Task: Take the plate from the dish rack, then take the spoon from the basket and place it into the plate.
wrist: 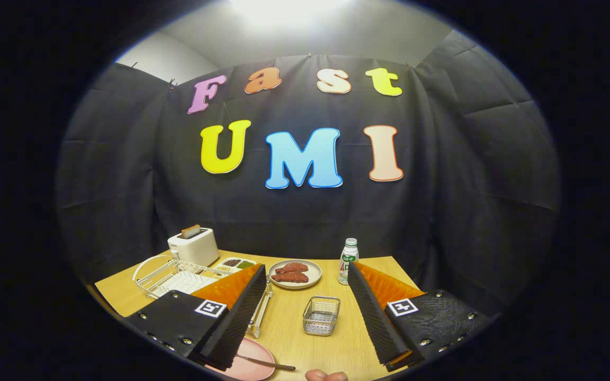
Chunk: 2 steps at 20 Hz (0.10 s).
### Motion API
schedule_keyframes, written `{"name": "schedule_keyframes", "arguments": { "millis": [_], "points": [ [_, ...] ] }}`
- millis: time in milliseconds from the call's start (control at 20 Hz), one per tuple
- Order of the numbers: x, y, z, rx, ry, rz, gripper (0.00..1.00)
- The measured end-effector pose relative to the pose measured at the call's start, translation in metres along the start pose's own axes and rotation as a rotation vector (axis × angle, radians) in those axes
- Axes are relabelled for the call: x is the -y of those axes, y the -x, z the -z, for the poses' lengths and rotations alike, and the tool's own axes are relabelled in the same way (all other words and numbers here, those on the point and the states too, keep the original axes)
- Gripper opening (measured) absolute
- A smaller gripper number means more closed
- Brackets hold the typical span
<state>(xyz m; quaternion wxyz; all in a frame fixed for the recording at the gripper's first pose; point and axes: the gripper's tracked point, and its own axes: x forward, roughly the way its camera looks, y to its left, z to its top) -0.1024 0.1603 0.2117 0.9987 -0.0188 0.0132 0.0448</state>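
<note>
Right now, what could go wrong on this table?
The pink plate sits close to the table's near edge under the open tool, with the spoon lying across it, so a bump might tip both off. The bottle beside one finger could topple if the tool swings.

Your pink plate (pixel 252 361) lies flat at the desk's (pixel 294 328) near edge, partly hidden under the left finger. Spoon (pixel 268 363) rests across it, dark handle poking off its right rim. Wire basket (pixel 321 315) stands upright mid-desk, looks empty. White wire dish rack (pixel 170 275) sits toward the far-left corner.
</note>
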Motion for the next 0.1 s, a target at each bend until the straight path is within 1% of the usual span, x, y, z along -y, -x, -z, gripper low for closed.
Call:
{"name": "schedule_keyframes", "arguments": {
  "millis": [100],
  "points": [
    [0.0106,0.0004,-0.0005,0.007,0.002,0.009,0.95]
  ]
}}
